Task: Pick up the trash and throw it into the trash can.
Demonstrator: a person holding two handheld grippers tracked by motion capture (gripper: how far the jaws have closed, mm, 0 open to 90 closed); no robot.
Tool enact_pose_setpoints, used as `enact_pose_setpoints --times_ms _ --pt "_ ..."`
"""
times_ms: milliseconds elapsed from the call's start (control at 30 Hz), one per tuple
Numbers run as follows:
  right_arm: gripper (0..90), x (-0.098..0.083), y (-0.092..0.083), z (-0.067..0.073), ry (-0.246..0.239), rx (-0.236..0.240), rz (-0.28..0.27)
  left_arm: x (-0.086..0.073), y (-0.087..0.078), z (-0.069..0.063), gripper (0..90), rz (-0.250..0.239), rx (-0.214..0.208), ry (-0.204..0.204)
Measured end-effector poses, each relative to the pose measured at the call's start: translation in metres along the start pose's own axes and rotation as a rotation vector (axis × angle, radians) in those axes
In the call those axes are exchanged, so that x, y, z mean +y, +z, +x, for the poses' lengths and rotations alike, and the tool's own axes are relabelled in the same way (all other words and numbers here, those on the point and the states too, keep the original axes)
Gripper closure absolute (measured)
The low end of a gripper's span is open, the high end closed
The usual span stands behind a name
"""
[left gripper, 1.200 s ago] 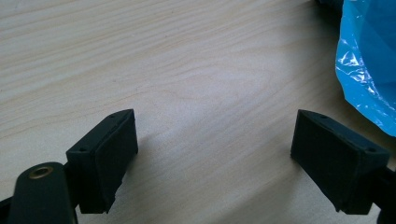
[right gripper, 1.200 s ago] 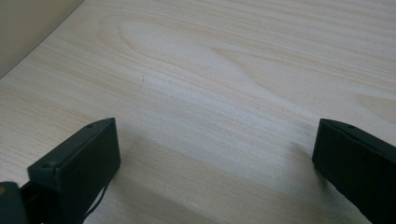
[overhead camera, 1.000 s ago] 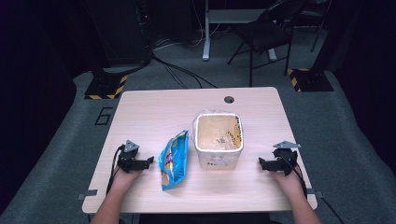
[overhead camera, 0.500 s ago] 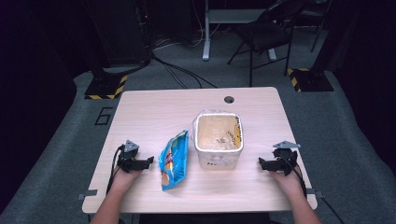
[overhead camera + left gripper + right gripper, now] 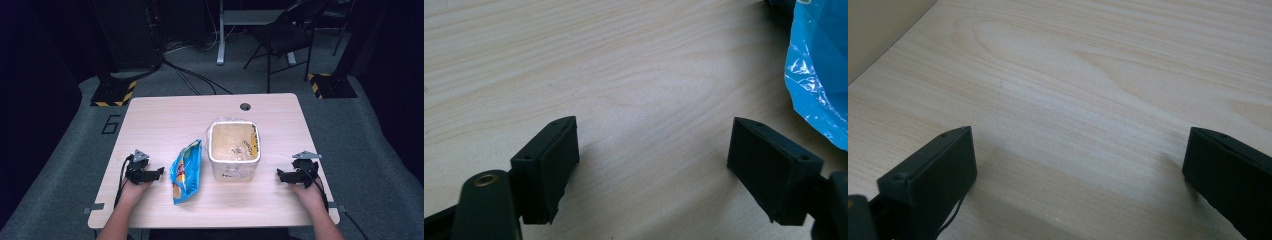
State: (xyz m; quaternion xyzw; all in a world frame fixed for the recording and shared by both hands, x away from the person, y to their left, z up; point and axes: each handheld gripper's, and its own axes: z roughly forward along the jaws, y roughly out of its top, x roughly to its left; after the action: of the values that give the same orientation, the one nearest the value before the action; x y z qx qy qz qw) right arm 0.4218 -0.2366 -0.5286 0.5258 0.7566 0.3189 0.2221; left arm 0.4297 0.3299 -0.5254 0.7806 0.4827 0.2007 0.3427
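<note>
A blue snack bag (image 5: 186,171) lies flat on the wooden table (image 5: 170,120), left of a white plastic tub (image 5: 233,171) holding something beige. My left gripper (image 5: 160,173) rests on the table just left of the bag, pointing at it. Its jaws have just been closing a little but stand open with nothing between them. In the left gripper view the left gripper (image 5: 654,165) is over bare wood, with the bag's (image 5: 819,75) edge at the right. My right gripper (image 5: 280,175) rests open to the right of the tub. The right gripper (image 5: 1080,175) frames bare wood, with the tub wall (image 5: 878,30) at top left.
A round cable hole (image 5: 245,106) sits near the table's far edge. A black chair (image 5: 285,35) and a desk leg (image 5: 220,35) stand on the grey floor beyond, with cables (image 5: 190,75) trailing across it. Bare wood spans the far half of the table.
</note>
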Motion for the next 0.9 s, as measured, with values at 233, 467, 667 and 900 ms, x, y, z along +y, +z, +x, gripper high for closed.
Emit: enact_pose_setpoints --times_ms 233,467,667,900 --pt "0.1 0.0 0.0 0.0 0.0 0.0 0.0 0.006 -0.007 0.001 27.0 -0.004 -0.004 -0.04" --pt "0.1 0.0 0.0 0.0 0.0 0.0 0.0 0.012 -0.014 -0.003 30.9 -0.031 -0.01 -0.043" --pt "0.1 0.0 0.0 0.0 0.0 0.0 0.0 0.02 -0.021 -0.007 32.4 -0.04 -0.025 -0.045" --pt "0.1 0.0 0.0 0.0 0.0 0.0 0.0 0.029 -0.027 -0.011 33.0 -0.032 -0.042 -0.045"
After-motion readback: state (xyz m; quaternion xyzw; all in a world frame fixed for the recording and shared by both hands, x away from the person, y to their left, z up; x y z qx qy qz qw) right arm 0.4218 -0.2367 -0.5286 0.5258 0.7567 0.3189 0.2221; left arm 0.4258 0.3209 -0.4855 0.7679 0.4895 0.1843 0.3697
